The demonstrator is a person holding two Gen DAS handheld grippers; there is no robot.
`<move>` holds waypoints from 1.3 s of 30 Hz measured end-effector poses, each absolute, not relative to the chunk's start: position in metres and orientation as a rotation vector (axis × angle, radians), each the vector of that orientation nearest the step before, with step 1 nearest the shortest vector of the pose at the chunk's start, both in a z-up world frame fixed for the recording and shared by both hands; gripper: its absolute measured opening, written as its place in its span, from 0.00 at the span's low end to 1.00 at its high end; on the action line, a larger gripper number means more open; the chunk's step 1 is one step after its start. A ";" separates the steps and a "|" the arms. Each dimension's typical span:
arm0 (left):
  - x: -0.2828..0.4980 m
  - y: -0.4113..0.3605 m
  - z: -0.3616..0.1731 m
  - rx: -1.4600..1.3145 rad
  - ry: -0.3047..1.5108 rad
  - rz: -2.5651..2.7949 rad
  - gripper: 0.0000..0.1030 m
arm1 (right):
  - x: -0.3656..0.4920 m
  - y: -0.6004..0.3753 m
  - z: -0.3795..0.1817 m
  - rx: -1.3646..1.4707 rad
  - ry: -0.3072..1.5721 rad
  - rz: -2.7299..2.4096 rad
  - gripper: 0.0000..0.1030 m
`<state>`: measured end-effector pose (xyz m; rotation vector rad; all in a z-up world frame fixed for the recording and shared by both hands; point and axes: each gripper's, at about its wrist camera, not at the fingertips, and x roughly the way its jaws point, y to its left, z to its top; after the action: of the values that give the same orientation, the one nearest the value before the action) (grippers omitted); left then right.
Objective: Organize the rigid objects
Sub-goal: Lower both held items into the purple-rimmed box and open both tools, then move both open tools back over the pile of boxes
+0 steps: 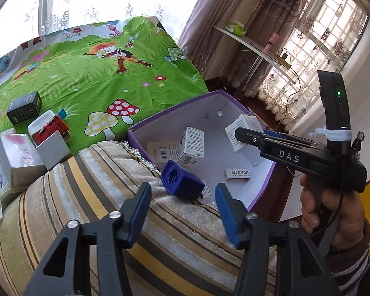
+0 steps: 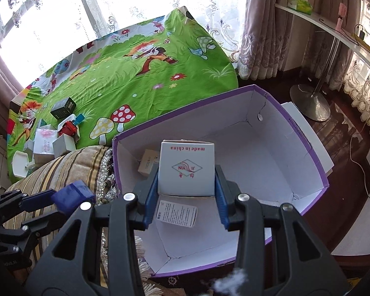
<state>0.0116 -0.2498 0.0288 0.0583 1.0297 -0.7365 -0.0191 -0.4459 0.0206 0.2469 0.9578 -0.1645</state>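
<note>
Right gripper (image 2: 186, 192) jaws clamp white carton (image 2: 187, 167) above purple box (image 2: 308, 145), ready for drop. Left gripper (image 1: 183, 207) jaws wide; blue block (image 1: 181, 181) at 12 o'clock.

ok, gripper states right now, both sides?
Left gripper: jaws open, holding nothing; blue block lies just ahead.
Right gripper: closed on the white carton.

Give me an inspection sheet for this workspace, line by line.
Surface: striped cushion beside a green cartoon sheet.
Job's things: purple box holds several small cartons; white carton held above it; blue block at the box's edge.
Clutter: more cartons and a red toy car on the sheet.
Grippers: left gripper open, empty; right gripper shut on the white carton.
Cables: white cord on the floor.
Surroundings: curtains, windows, side table.
</note>
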 end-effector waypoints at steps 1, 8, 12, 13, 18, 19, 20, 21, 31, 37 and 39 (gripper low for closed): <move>0.010 -0.250 0.031 0.064 1.016 -0.737 0.67 | -0.019 -0.446 0.021 0.240 0.959 -0.170 0.49; 0.007 -0.239 0.041 0.044 0.962 -0.698 0.74 | -0.020 -0.435 0.033 0.158 0.906 -0.185 0.78; 0.001 -0.231 0.047 0.042 0.914 -0.726 0.75 | -0.020 -0.426 0.045 0.087 0.862 -0.235 0.86; 0.000 -0.229 0.048 0.056 0.904 -0.725 0.75 | -0.020 -0.424 0.047 0.076 0.856 -0.238 0.89; 0.005 -0.206 0.052 0.015 0.872 -0.655 0.75 | -0.016 -0.410 0.051 0.046 0.850 -0.219 0.89; 0.006 -0.200 0.053 0.008 0.868 -0.642 0.75 | -0.016 -0.408 0.051 0.048 0.847 -0.202 0.89; 0.007 -0.195 0.054 0.005 0.863 -0.631 0.75 | -0.016 -0.405 0.052 0.047 0.835 -0.190 0.89; 0.007 -0.189 0.054 0.000 0.858 -0.621 0.75 | -0.017 -0.401 0.053 0.039 0.819 -0.185 0.89; 0.009 -0.107 0.051 -0.120 0.860 -0.443 0.75 | -0.008 -0.374 0.044 0.097 0.866 -0.013 0.89; 0.013 -0.060 0.043 -0.207 0.878 -0.344 0.75 | 0.000 -0.352 0.043 0.054 0.884 0.028 0.89; 0.015 -0.048 0.041 -0.238 0.885 -0.324 0.75 | 0.002 -0.347 0.041 0.058 0.891 0.047 0.89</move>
<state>0.0149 -0.0484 0.0411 -0.2379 0.8849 -0.3243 0.0022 -0.3471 0.0414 0.0577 0.8914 0.0465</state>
